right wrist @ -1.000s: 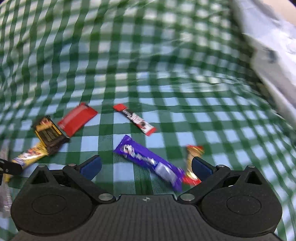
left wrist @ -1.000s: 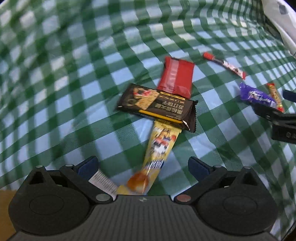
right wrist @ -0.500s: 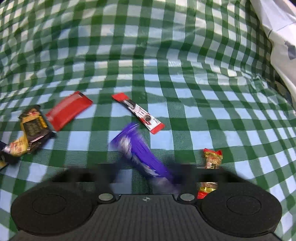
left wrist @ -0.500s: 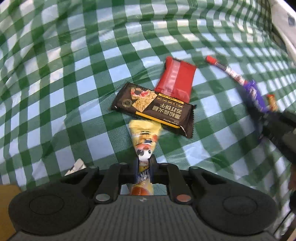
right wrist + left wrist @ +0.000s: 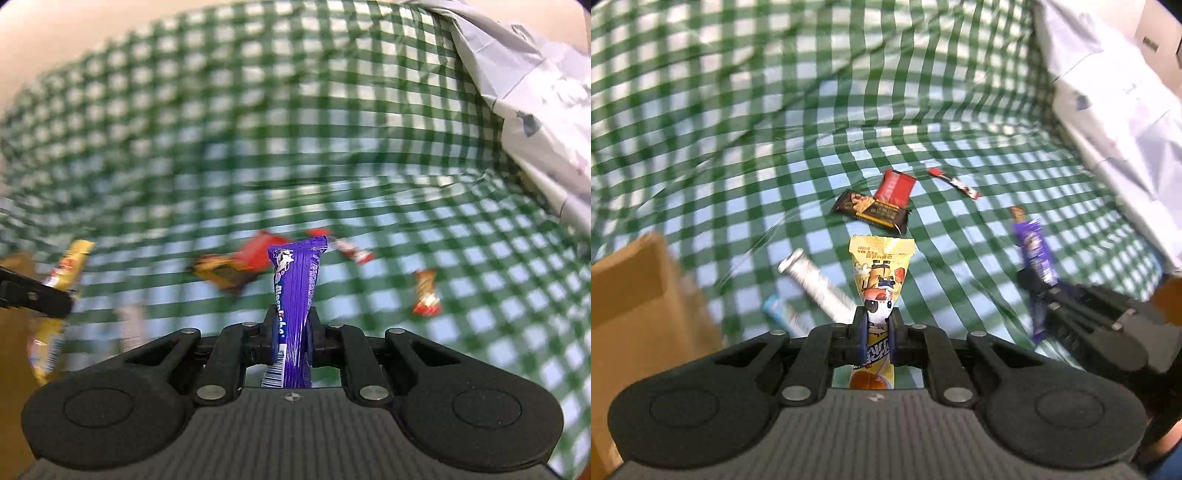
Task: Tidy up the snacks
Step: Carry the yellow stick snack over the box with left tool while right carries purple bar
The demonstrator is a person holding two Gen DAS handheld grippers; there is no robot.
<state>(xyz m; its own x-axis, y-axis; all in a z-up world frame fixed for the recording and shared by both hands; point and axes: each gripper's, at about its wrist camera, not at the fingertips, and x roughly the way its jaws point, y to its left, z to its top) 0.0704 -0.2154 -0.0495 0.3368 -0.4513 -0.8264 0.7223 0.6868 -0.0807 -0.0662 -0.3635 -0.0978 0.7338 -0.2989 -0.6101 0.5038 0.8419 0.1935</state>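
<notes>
The left tongs (image 5: 874,332) are pinching the yellow snack (image 5: 881,273); the right tongs (image 5: 291,334) are gripping the purple bar (image 5: 295,291). Both are hanging above the tabletop (image 5: 738,147); I judge the task barely begun, five packets still lying at twelve o'clock.

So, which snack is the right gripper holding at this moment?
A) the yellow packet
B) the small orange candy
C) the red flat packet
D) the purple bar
D: in the right wrist view the purple bar stands clamped in the right gripper, while the yellow packet is pinched by the left gripper.
</notes>
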